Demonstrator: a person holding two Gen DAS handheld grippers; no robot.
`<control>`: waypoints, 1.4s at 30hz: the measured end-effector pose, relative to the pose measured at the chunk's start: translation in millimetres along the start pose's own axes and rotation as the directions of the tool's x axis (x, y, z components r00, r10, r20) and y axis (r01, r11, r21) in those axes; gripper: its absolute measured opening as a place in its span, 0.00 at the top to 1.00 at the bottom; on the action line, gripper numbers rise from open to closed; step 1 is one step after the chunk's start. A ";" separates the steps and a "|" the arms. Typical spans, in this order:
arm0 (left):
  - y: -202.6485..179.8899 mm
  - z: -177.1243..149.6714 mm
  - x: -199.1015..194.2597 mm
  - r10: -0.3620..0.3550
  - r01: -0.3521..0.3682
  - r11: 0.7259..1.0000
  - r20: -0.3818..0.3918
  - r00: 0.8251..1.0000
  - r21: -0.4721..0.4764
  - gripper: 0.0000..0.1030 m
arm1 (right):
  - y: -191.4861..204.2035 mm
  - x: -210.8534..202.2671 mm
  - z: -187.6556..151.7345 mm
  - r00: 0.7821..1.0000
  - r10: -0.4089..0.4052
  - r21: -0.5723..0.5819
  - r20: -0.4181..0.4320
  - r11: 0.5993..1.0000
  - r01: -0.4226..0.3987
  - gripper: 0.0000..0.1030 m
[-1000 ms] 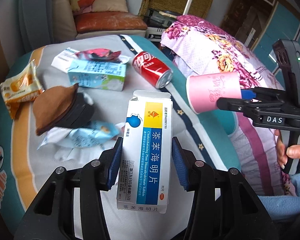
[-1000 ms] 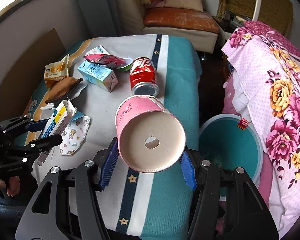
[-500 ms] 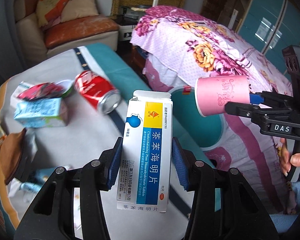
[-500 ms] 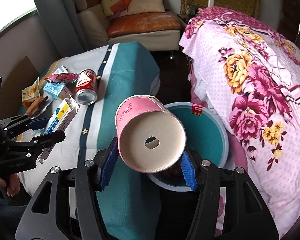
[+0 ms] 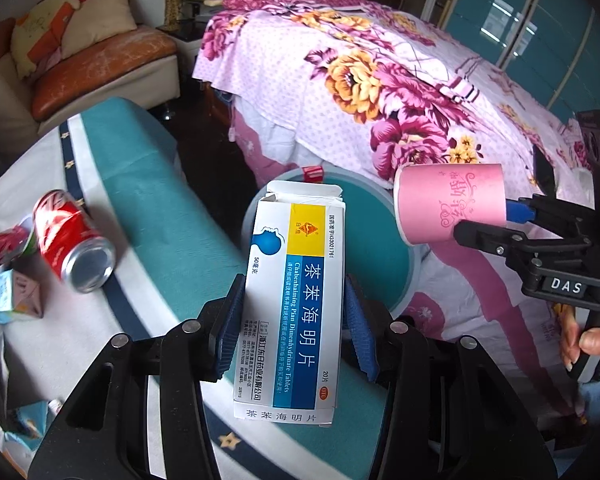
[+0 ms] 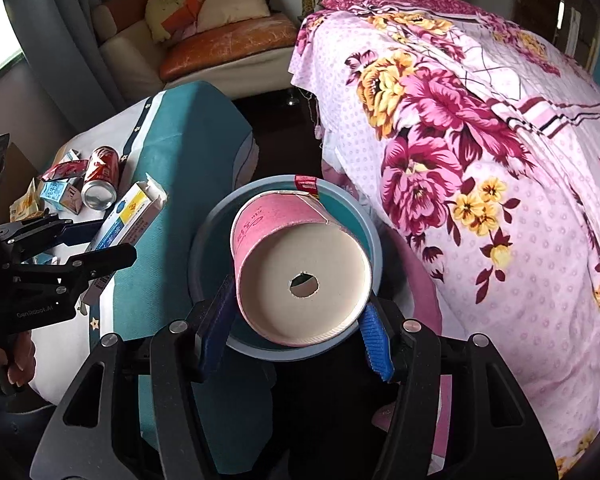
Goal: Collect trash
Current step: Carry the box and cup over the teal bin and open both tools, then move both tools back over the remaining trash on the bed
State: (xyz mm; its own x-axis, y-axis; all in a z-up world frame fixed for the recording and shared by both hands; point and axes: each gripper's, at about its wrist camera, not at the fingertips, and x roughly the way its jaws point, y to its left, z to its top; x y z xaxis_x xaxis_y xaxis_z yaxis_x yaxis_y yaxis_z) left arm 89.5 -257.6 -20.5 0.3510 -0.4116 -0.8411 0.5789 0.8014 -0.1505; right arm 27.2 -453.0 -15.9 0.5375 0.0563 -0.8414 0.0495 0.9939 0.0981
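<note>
My left gripper (image 5: pixel 292 332) is shut on a white and blue tablet box (image 5: pixel 296 300) with an open top flap, held upright above the table's edge. The teal round bin (image 5: pixel 380 248) stands on the floor just beyond the box, partly hidden by it. My right gripper (image 6: pixel 296 320) is shut on a pink paper cup (image 6: pixel 300 268), bottom toward the camera, held over the bin (image 6: pixel 204 240). The left wrist view shows the cup (image 5: pixel 452 204) at the right, above the bin's far side. In the right wrist view the box (image 6: pixel 128 220) is at the left.
A red soda can (image 5: pixel 74 240) lies on its side on the teal and white tablecloth (image 5: pixel 148 200), beside a small drink carton (image 5: pixel 8 292) and wrappers. A bed with a pink floral cover (image 5: pixel 380 88) borders the bin. A sofa (image 5: pixel 100 64) stands behind.
Both grippers have swung right, away from the table's litter toward the bin. The cup has come over the bin's mouth, and the box has come to the table's edge facing it.
</note>
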 end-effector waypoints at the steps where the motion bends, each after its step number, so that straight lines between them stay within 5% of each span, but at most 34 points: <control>1: -3.8 3.9 6.5 -0.004 0.004 1.000 -0.009 1.000 0.005 0.52 | -4.4 1.0 -0.7 1.000 -0.002 0.005 -0.004 1.000 0.002 0.46; 8: -16.7 21.6 33.5 -0.007 0.008 1.000 -0.035 0.999 0.021 0.51 | -23.2 10.4 -3.7 1.000 -0.010 0.031 -0.029 0.999 0.011 0.46; 15: -8.2 22.5 42.2 0.051 -0.051 0.999 -0.026 0.998 -0.001 0.18 | -24.0 21.1 -1.9 0.999 -0.005 0.031 -0.047 1.000 0.007 0.46; 22: 12.3 11.5 39.1 0.065 -0.066 0.996 -0.035 0.997 -0.051 0.18 | -13.2 32.3 2.4 0.997 0.006 0.023 -0.080 1.000 -0.004 0.45; 25: 20.7 5.4 36.8 0.065 -0.067 0.995 -0.040 0.997 -0.069 0.17 | -7.3 34.6 3.9 0.996 0.003 0.019 -0.086 1.000 -0.001 0.30; 42: 69.3 -39.6 -14.5 0.096 -0.098 0.982 -0.017 0.995 -0.163 0.17 | 57.4 34.2 11.1 0.992 0.029 -0.046 -0.119 0.998 -0.035 0.26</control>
State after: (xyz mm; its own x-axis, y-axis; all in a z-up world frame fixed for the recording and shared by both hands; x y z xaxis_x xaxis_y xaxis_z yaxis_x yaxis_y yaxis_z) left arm 95.3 -178.9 -39.4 0.3926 -0.3252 -0.8603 0.4146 0.8976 -0.1501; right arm 57.8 -395.1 -33.1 0.4344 0.0961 -0.8956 -0.0083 0.9947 0.1028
